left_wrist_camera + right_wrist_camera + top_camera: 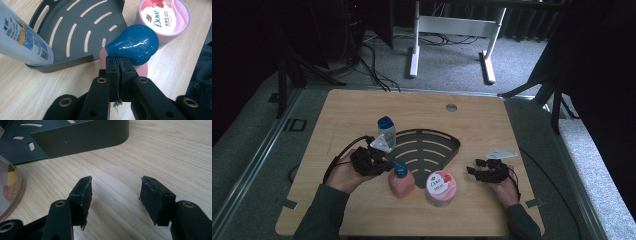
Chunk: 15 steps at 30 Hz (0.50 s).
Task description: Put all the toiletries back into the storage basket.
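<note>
Left hand-held gripper (119,65) (closed) — beside pink bottle (142,70)

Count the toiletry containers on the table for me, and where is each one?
3. A white tube with blue cap leans at the dark rack's left edge; a pink bottle with blue cap stands before the rack, at the left gripper; the Dove jar stands right of it. None appear hidden.

table (362,107) (light wood) | on it: tray (451,143), pink bottle (402,185), Dove jar (440,188)
</note>
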### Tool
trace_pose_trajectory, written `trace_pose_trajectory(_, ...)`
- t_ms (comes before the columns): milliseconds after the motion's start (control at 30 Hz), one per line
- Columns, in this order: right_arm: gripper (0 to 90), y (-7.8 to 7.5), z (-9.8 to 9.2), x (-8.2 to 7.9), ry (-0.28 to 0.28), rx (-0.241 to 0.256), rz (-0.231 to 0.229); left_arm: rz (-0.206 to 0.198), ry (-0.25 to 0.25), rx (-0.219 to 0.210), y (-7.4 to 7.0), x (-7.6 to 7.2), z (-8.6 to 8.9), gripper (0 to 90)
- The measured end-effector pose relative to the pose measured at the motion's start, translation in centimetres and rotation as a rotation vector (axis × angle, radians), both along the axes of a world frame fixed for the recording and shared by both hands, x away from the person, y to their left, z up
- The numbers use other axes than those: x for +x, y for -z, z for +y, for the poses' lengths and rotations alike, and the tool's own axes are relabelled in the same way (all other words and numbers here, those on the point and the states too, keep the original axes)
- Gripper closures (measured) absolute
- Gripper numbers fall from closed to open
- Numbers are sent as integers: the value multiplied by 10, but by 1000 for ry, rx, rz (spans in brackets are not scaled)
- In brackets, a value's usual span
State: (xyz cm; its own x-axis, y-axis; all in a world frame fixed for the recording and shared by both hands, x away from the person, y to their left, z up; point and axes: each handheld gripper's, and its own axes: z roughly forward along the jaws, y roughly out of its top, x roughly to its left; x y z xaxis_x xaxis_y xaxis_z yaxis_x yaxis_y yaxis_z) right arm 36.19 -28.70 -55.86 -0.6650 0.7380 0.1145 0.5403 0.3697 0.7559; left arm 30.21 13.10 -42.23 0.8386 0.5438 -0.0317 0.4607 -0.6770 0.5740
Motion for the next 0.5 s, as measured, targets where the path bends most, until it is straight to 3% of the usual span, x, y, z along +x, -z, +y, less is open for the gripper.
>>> trace_pose_trajectory(100, 425, 0, 0, 0, 0, 0, 0, -14, -10, 25, 3, -4, -1, 821)
trace_pose_trajectory(267, 424, 0, 0, 0, 0, -1, 0, -12, -17, 25, 5, -12, 2, 719)
trace_pose_trajectory(500, 425, 0, 0, 0, 1, -1, 0, 3, -36, -8, 8, -16, 2, 594)
